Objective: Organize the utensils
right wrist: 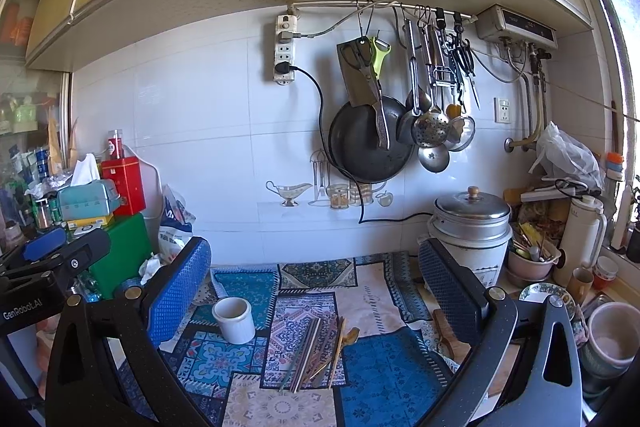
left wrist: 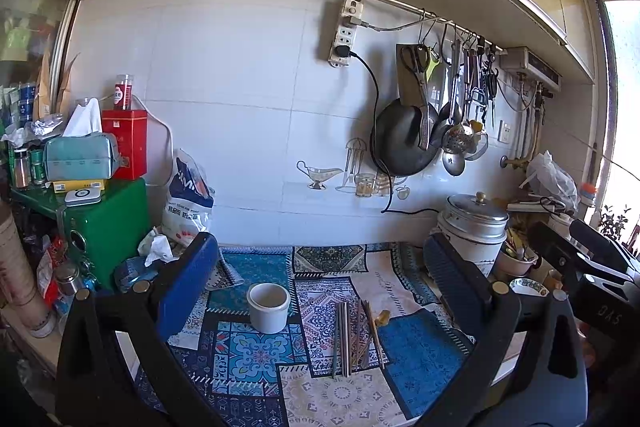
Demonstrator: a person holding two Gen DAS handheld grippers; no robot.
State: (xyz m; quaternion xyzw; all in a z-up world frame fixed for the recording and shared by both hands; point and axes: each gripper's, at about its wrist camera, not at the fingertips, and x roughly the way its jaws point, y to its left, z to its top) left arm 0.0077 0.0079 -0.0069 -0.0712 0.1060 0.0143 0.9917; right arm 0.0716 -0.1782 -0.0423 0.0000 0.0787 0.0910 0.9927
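A white ceramic cup [left wrist: 268,307] stands upright on the patterned cloth [left wrist: 344,393] that covers the counter; nothing shows above its rim. Just to the right of the cup lies a loose bundle of chopsticks [left wrist: 354,339], flat on the cloth and apart from the cup. Behind and to the right of the cup, a lidded metal pot [left wrist: 474,223] sits against the tiled wall, and a pink bowl [right wrist: 534,261] beyond it holds an assortment of utensils.

The left tool [left wrist: 320,283] hangs above the cloth with its jaws spread wide, the cup and chopsticks between them, gripping nothing. The right tool [right wrist: 316,291] is likewise wide apart and empty, touching nothing.

Only the right wrist view shows a white thermos [right wrist: 582,239] and a pale tub [right wrist: 614,333] far right of the cup.
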